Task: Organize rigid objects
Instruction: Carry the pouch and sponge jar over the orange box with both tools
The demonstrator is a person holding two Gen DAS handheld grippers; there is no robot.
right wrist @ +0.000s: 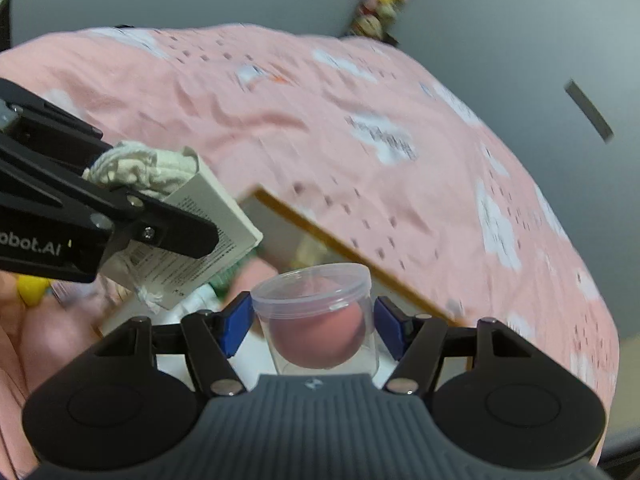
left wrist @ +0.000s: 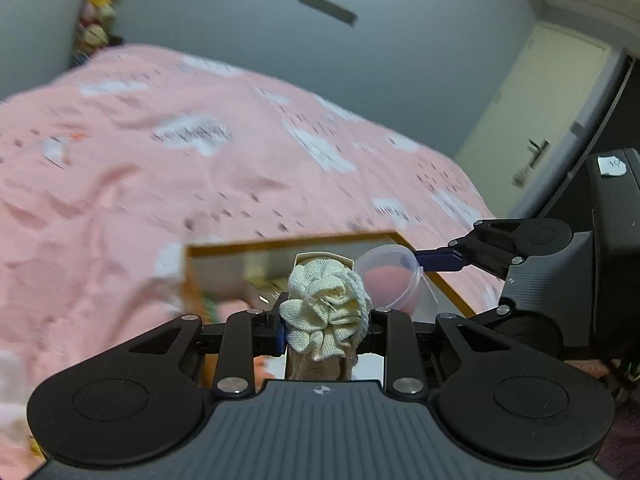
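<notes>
Right wrist view: right gripper [right wrist: 314,330] clamped on clear jar [right wrist: 316,320] holding a pink ball, left gripper [left wrist: 324,330] pinching a cloth-topped box [left wrist: 325,312]; wooden tray [right wrist: 356,252] lies just ahead below both, right nearer.

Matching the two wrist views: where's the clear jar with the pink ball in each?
Left wrist: clear jar, right of centre, behind the cream cloth flower.
Right wrist: low centre, between the right hand-held gripper's blue pads.
Shared landmark: wooden-rimmed box.
</notes>
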